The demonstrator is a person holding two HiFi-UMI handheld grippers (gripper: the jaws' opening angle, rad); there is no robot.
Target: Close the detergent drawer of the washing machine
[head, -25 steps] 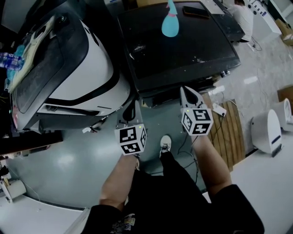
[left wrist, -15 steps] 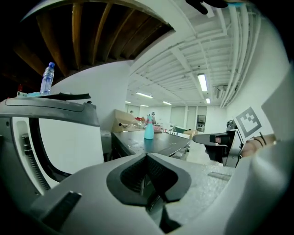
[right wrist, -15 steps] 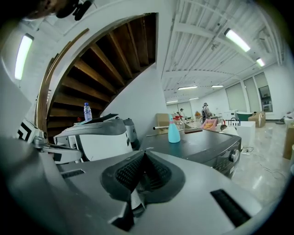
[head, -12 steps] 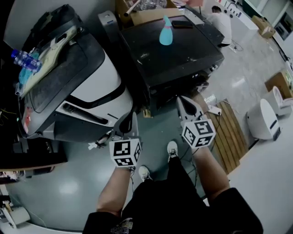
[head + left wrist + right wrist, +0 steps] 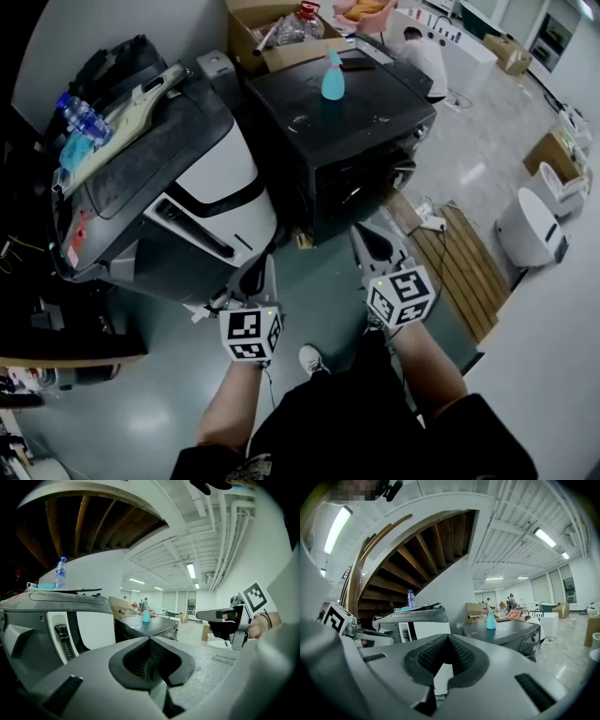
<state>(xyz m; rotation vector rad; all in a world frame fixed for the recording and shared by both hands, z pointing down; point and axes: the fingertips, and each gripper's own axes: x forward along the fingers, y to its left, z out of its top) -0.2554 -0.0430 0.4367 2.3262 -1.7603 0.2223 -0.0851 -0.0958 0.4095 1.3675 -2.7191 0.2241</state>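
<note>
The black washing machine [image 5: 342, 122] stands at the top centre of the head view, with a blue spray bottle [image 5: 332, 77] on its lid. Its front faces down-right; I cannot make out the detergent drawer. Both grippers hang over the grey floor, short of the machine and touching nothing. My left gripper [image 5: 266, 267] is shut and empty. My right gripper [image 5: 364, 234] is shut and empty too. In the left gripper view the machine [image 5: 145, 627] lies ahead beyond the closed jaws. In the right gripper view the machine [image 5: 506, 634] and bottle [image 5: 491, 620] sit ahead to the right.
A big white-and-black machine [image 5: 187, 187] stands to the left, with a water bottle [image 5: 80, 117] on top. A cardboard box [image 5: 272, 33] sits behind. A wooden pallet [image 5: 459, 262] and a white appliance [image 5: 530, 225] lie to the right. A person crouches at the back [image 5: 417, 52].
Both shut grippers have drawn back from the black machine's front and risen. The head view has tilted up, so more of the room beyond the machines shows.
</note>
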